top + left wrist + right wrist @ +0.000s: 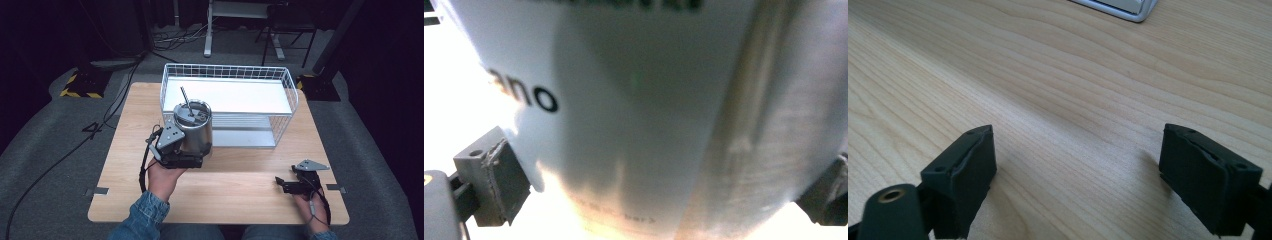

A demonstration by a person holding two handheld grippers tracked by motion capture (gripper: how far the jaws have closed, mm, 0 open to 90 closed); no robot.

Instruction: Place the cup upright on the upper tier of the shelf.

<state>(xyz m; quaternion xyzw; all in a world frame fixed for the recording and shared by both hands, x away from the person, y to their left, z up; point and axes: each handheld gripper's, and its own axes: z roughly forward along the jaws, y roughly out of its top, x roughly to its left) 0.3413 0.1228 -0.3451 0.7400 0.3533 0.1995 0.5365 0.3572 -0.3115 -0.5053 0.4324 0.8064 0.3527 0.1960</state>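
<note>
A brushed steel tumbler with a lid and a metal straw stands upright just in front of the wire basket. My left gripper is shut on its lower body. In the left gripper view the tumbler sits between the two pads, with black lettering on its side. Whether its base touches the table I cannot tell. My right gripper lies low at the table's front right, open. Its jaws stand wide apart with bare wood between them.
The white wire basket has a white floor and stands at the back of the wooden table; its near corner shows in the right gripper view. Dark carpet, cables and table legs lie beyond the table's far edge.
</note>
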